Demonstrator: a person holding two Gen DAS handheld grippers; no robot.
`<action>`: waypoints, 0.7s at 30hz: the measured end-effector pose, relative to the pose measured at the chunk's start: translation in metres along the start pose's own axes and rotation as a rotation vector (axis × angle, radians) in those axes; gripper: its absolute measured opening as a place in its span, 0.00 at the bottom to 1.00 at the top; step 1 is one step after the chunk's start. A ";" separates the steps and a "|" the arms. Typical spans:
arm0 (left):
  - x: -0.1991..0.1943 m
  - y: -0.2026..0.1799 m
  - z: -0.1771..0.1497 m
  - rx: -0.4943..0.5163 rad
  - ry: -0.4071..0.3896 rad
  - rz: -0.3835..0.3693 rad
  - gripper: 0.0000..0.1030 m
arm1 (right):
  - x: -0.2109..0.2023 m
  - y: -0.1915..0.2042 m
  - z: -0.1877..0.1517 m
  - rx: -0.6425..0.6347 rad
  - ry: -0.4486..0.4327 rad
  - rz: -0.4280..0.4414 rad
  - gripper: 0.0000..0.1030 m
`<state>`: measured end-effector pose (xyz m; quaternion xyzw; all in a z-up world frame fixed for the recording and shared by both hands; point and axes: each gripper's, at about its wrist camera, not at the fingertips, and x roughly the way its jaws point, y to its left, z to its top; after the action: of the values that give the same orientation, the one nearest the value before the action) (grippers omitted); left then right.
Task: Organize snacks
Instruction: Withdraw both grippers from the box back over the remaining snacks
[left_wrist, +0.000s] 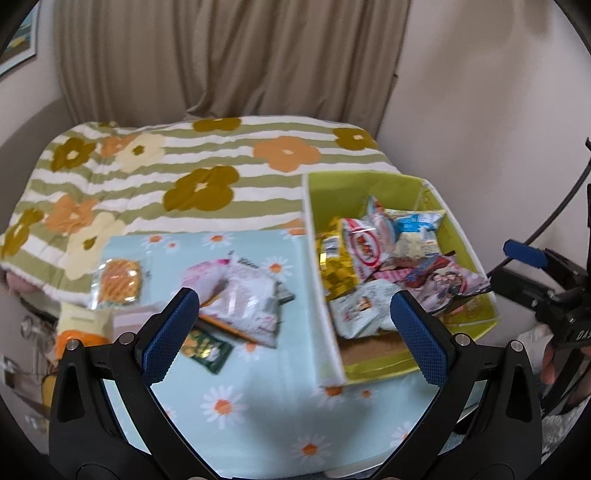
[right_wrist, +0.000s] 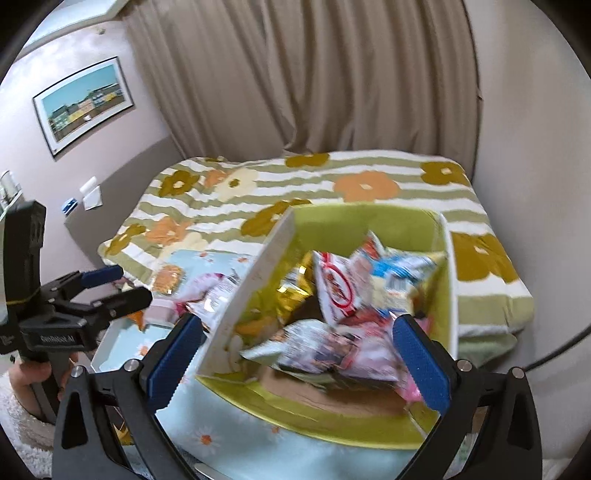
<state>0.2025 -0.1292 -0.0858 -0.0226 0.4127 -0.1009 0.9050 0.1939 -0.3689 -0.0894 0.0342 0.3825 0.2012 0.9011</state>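
A lime-green box (left_wrist: 369, 186) (right_wrist: 369, 221) sits on a daisy-print tray and holds several snack packets, among them a red-and-white packet (left_wrist: 365, 251) (right_wrist: 336, 291) and a gold one (left_wrist: 334, 273). Loose on the tray lie a white-pink packet (left_wrist: 243, 295), a cracker packet (left_wrist: 118, 282) and a small green packet (left_wrist: 205, 349). My left gripper (left_wrist: 293, 332) is open and empty above the tray, between the loose packets and the box. My right gripper (right_wrist: 295, 354) is open and empty just over the box's near side. Each gripper shows at the edge of the other's view.
The daisy-print tray (left_wrist: 280, 417) rests on a bed with a striped flower blanket (left_wrist: 207, 155). A beige curtain (left_wrist: 229, 59) hangs behind. A framed picture (right_wrist: 83, 103) hangs on the left wall. Small items crowd the tray's left edge (left_wrist: 81, 325).
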 end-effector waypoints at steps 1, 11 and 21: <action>-0.004 0.010 -0.003 -0.012 -0.002 0.011 1.00 | 0.003 0.004 0.002 -0.007 -0.001 0.009 1.00; -0.021 0.112 -0.020 -0.046 0.027 0.089 1.00 | 0.056 0.092 0.023 -0.100 0.027 0.084 1.00; -0.007 0.224 -0.026 0.022 0.126 0.080 1.00 | 0.127 0.170 0.030 -0.121 0.124 0.091 1.00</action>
<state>0.2155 0.0923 -0.1252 0.0101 0.4681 -0.0703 0.8808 0.2369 -0.1612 -0.1174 -0.0154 0.4229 0.2665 0.8660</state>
